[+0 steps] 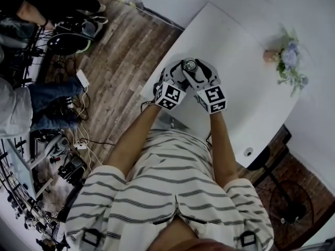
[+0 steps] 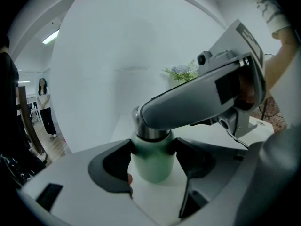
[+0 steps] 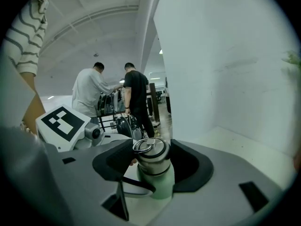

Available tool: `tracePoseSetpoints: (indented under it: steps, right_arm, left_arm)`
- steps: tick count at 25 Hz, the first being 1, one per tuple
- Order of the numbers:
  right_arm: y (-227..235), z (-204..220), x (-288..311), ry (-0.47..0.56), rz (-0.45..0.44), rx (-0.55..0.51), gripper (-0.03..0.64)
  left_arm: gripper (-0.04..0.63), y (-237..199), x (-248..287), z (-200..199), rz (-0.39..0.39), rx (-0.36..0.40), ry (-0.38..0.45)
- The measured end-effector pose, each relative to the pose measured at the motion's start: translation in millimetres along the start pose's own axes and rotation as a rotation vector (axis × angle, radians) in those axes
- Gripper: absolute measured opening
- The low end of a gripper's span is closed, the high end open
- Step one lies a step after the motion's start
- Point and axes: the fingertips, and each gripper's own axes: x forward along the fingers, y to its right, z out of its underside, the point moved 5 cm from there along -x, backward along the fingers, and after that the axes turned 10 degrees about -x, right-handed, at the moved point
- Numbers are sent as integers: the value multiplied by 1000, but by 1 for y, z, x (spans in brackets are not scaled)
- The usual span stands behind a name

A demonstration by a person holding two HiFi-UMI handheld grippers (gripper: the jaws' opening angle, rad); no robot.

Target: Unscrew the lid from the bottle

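Left of the bottle (image 2: 151, 169): your left gripper (image 2: 154, 150) comes in level, jaws closed onto the green body just under the shoulder. Both pads touch the body, one on each side. That's your anchor, so it holds and does not turn.

Bottle itself: upright, long axis vertical. The steel lid (image 3: 151, 160) is on top with its ring handle up and looks fully seated on the neck. The bottle sits between the two grippers at the near corner of the white surface (image 1: 251, 103). I can't tell whether its base rests on the surface or hangs just above it.

Right of the bottle: your right gripper (image 3: 151, 153) comes in from the opposite side and higher than the left one. Its body crosses over the bottle top in the left gripper view. The jaws are part-way closed around the lid, and both pads look to be against the steel, well above the green body. Nothing else is between them.

What the next move likely hinges on: the lid's axis runs straight up through the bottle, and the right gripper is the one on it. Roll that gripper about the vertical axis while the left keeps the body still. Keep the right jaws on the steel only. If they slide down onto the green, both grippers will be on the body.
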Motion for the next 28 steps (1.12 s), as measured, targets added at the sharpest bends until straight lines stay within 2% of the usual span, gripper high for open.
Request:
tracePoseSetpoints:
  steps: [8,18,23,28]
  right_arm:
    - [9,-1,2,-32,-263,-124,259]
    - [18,-10,9,-139,-629,-328,259]
    - [17,-12,11,-159,-730,-379,259]
    - [15,-17,11,-197,-772,-429,259]
  left_arm:
    - [298,0,2,1,4,2,-2]
    - [298,-1,2,-1,4,6,-6]
    - [298,0,0,0,5,5,-14]
    - [298,0,-2,-2,3,4,-10]
